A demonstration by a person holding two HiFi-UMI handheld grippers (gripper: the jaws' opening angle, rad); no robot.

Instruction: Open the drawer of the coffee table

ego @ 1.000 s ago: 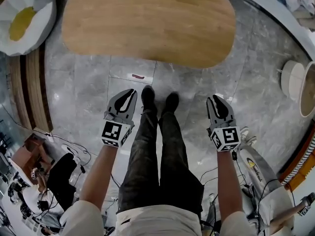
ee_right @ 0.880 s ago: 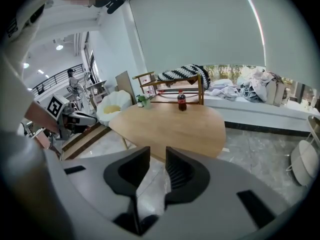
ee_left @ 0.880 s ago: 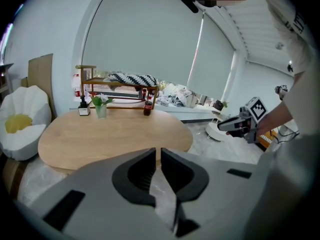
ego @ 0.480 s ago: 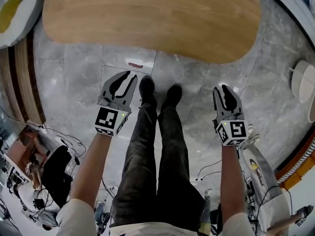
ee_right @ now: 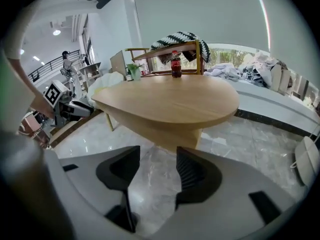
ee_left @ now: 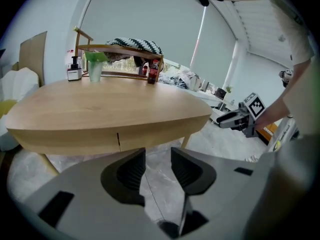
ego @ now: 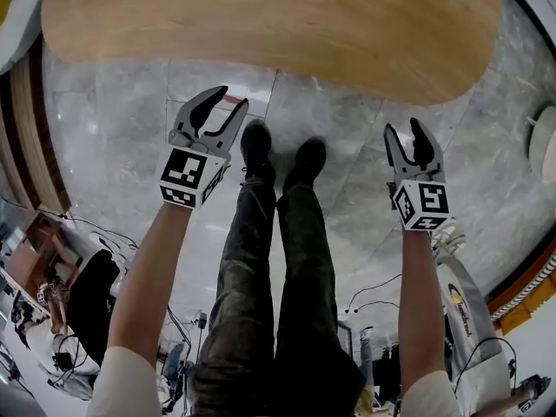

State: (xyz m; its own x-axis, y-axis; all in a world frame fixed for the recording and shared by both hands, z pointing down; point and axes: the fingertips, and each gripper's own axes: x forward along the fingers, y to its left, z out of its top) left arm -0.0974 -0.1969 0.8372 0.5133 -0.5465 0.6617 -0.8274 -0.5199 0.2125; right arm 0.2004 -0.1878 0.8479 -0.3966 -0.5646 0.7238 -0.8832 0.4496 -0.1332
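Head cam: up high, looks steeply down on floor (ego: 347,137) & near edge of coffee table (ego: 261,33). Both gripper cams: low, close, facing table's side; all 3 share the tabletop.

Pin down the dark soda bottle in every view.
Head view: not in it.
Left gripper view: bottle upper centre, on the far side of the coffee table.
Right gripper view: bottle top centre, far side again.
Shared landmark: the coffee table.
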